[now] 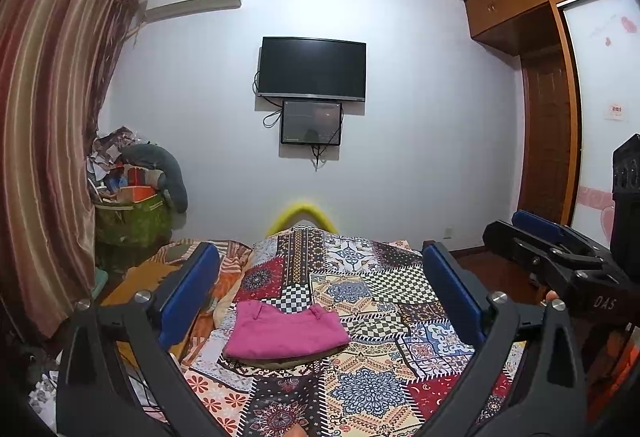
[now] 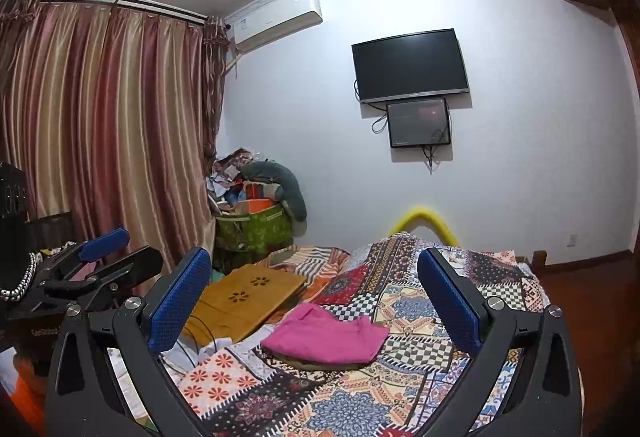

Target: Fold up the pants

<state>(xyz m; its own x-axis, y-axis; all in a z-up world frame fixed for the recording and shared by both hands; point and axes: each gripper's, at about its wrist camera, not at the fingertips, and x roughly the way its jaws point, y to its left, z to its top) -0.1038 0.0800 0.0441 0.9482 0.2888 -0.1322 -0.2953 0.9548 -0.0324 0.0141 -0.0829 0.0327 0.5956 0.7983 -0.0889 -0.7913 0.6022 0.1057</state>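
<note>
Your pink pants point(image 1: 285, 333) lie folded into a compact, roughly rectangular bundle on the patchwork bedspread point(image 1: 384, 377), waistband side toward the far wall, with a darker layer peeking out under the near edge. Neither claw touches them.

Your left gripper point(image 1: 320, 285) is held above the bed with its blue pads spread wide and nothing between them — the pants sit in the gap, lower down. Your right gripper point(image 2: 316, 293) is just as wide and empty, level with the left and beside it, angled at the pants from the right.

Left of the pants, a wooden lap table point(image 2: 244, 297) lies on the bed, near but apart. Bare bedspread surrounds the bundle on the near, far and right sides.
</note>
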